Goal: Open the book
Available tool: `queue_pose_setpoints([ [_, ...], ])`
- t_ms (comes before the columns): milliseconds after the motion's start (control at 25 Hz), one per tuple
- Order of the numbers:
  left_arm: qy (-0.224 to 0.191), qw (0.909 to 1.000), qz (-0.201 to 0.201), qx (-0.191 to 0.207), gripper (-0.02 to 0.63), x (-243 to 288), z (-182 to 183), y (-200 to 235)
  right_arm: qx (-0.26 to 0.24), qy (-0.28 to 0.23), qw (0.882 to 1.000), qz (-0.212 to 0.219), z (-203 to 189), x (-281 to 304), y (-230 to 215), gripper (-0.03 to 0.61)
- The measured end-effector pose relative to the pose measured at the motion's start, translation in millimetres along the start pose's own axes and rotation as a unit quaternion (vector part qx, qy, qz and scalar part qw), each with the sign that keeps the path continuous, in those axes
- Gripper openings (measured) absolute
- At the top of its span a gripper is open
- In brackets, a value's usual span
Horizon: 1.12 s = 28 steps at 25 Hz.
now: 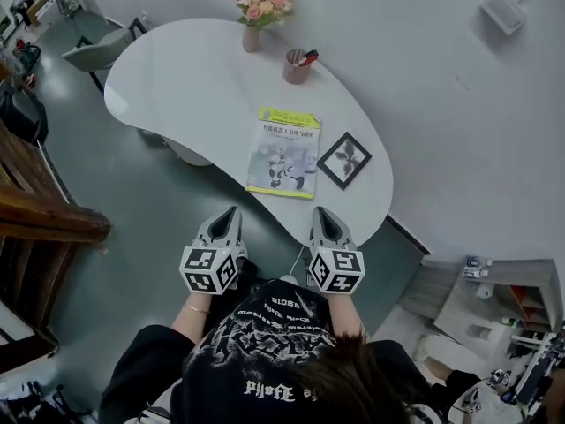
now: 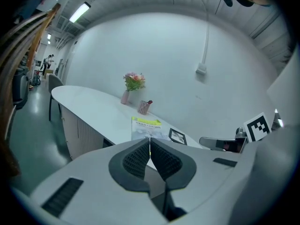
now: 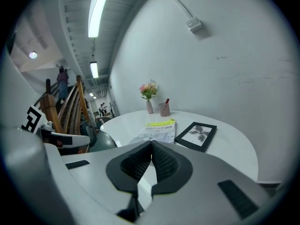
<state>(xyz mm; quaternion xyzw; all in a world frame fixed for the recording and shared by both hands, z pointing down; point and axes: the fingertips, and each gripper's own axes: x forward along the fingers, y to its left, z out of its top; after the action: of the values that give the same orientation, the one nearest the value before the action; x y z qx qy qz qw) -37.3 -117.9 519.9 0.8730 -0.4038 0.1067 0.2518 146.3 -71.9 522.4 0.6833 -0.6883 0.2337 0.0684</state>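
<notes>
A closed book (image 1: 284, 151) with a yellow-green top band and pale cover lies flat near the front edge of the white curved table (image 1: 194, 87). It also shows in the left gripper view as the book (image 2: 146, 127) and in the right gripper view as the book (image 3: 157, 131). My left gripper (image 1: 230, 211) is shut and empty, off the table's edge, short of the book's left corner. My right gripper (image 1: 322, 212) is shut and empty too, just short of the table edge below the book's right corner. Neither touches the book.
A black picture frame (image 1: 344, 160) lies right of the book. A pen cup (image 1: 296, 65) and a pink vase of flowers (image 1: 256, 11) stand at the table's far side. A chair (image 1: 97, 51) sits at the far left, a wooden stair rail (image 1: 44, 210) to my left.
</notes>
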Motion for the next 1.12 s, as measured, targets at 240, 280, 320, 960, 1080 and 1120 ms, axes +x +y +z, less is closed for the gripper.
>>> queue_pose_setpoints([
  [240,0.012,0.9988,-0.042,0.020,0.025,20,26,37,0.030,0.001,0.997,-0.068,-1,18,5,0.028],
  [280,0.014,0.9985,-0.048,0.023,0.025,22,29,42,0.033,0.003,0.996,-0.080,-2,20,5,0.028],
  [320,0.016,0.9981,-0.054,0.026,0.025,24,32,46,0.037,0.005,0.995,-0.091,-4,21,4,0.028],
  [960,0.030,0.9975,-0.061,0.019,0.025,27,36,77,0.066,0.037,0.987,-0.139,-5,40,-7,0.029],
  [1080,0.030,0.9980,-0.053,0.017,0.025,29,38,79,0.069,0.049,0.986,-0.141,-7,44,-12,0.029],
  [1120,0.029,0.9981,-0.052,0.017,0.025,31,40,78,0.068,0.053,0.986,-0.143,-6,45,-15,0.029],
])
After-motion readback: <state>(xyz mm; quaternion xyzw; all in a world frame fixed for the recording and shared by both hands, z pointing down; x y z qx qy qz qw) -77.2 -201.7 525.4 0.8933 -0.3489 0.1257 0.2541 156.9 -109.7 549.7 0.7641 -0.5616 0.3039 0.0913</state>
